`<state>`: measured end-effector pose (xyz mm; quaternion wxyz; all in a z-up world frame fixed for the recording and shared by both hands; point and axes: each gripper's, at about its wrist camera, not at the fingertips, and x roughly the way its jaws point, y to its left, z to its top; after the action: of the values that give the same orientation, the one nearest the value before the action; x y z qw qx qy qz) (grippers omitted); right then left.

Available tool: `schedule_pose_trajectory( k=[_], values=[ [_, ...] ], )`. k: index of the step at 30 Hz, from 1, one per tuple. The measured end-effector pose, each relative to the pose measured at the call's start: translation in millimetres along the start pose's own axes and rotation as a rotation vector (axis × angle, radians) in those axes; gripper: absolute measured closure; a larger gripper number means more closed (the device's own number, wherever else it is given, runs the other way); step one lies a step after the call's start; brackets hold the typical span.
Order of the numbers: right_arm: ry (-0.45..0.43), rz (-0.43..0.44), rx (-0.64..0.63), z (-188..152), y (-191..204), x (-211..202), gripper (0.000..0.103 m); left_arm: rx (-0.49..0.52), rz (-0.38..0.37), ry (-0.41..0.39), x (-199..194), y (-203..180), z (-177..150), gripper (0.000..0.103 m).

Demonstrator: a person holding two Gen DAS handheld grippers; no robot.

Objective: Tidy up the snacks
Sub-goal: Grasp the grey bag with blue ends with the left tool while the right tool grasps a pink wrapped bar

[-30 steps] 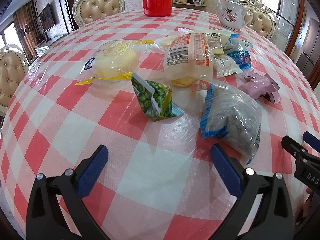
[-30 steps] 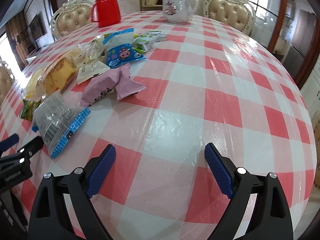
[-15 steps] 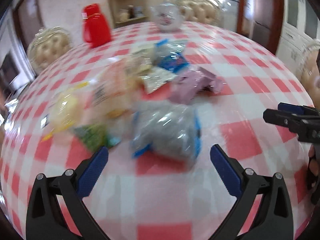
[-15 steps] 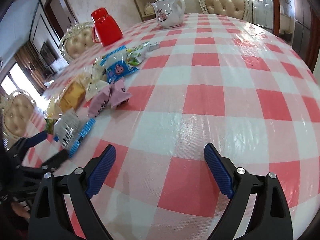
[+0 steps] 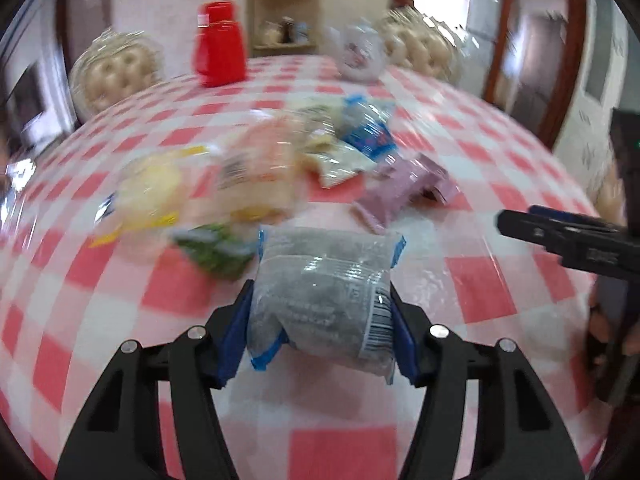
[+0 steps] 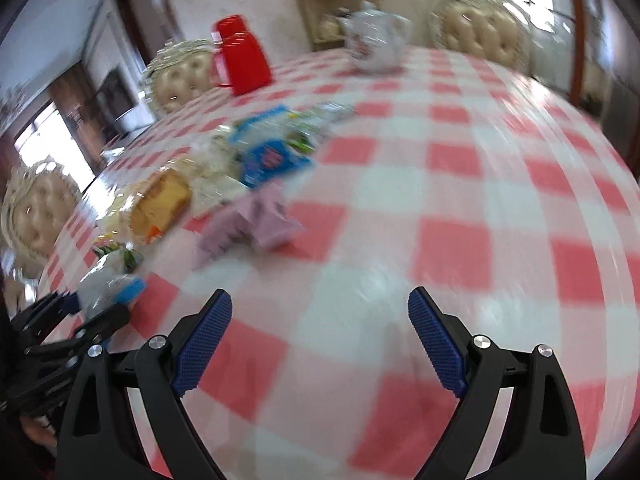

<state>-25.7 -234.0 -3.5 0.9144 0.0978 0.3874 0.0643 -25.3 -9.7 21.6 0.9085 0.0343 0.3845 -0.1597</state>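
My left gripper point(image 5: 320, 320) is shut on a clear bag of dark grey snacks with blue edges point(image 5: 324, 288), squeezing it from both sides near the table's front. Behind it lie a green pea packet point(image 5: 216, 248), a yellow bun packet point(image 5: 148, 192), an orange cake packet point(image 5: 256, 176), a white packet point(image 5: 340, 164), a blue packet point(image 5: 368, 136) and a purple packet point(image 5: 400, 196). My right gripper point(image 6: 320, 336) is open and empty above bare checked cloth; the purple packet point(image 6: 256, 224) lies ahead of it to the left. The left gripper also shows in the right wrist view point(image 6: 72, 320).
A red jug point(image 5: 220, 56) and a white teapot point(image 5: 360, 56) stand at the far side of the round red-and-white checked table point(image 5: 480, 280). Padded chairs point(image 5: 116, 76) ring the table. The right gripper's fingers point(image 5: 560, 236) reach in from the right.
My left gripper has moved forward onto the grey snack bag and closed on it. The right gripper has swung a little, still open. Both views are motion-blurred.
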Motion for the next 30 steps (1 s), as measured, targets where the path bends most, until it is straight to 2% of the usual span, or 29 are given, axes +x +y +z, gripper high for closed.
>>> schedule_pose_trajectory(
  k=[3,5,7,11,13,16,19,21,22,24,30],
  values=[
    [0.078,0.191,0.022,9.2,20.7,16.6,0.018,-0.151,0.012,-0.055,-16.6,29.1,-7.4,0.042],
    [0.08,0.22,0.027,9.8,35.4,22.1,0.028,-0.228,0.023,-0.102,-27.4,46.8,-11.3,0.042],
    [0.102,0.231,0.054,12.2,46.4,31.4,0.032,-0.28,0.019,-0.137,-34.2,58.4,-11.5,0.042],
    [0.113,0.163,0.101,22.9,61.9,51.6,0.041,-0.302,0.04,-0.196,-46.4,63.0,-12.5,0.042],
    [0.113,0.149,0.142,33.6,65.1,65.2,0.044,-0.3,0.031,-0.194,-45.5,61.2,-12.3,0.042],
    [0.084,0.073,0.166,47.0,69.9,81.3,0.047,-0.298,0.021,-0.186,-43.8,60.0,-13.7,0.041],
    [0.057,-0.027,0.101,53.4,81.8,92.4,0.053,-0.283,0.027,-0.185,-43.2,59.0,-14.0,0.041],
    [0.049,-0.076,0.035,52.9,89.1,94.7,0.065,-0.283,0.016,-0.178,-41.9,58.8,-14.3,0.041],
    [0.053,-0.078,0.015,52.0,88.6,95.7,0.081,-0.285,0.011,-0.178,-41.9,59.4,-14.5,0.041],
    [0.052,-0.074,-0.006,50.9,84.8,93.2,0.082,-0.286,-0.002,-0.176,-41.9,59.5,-14.3,0.041],
    [-0.052,0.055,0.004,39.2,67.8,45.5,0.083,-0.284,-0.013,-0.167,-40.1,57.6,-12.9,0.041]
  ],
)
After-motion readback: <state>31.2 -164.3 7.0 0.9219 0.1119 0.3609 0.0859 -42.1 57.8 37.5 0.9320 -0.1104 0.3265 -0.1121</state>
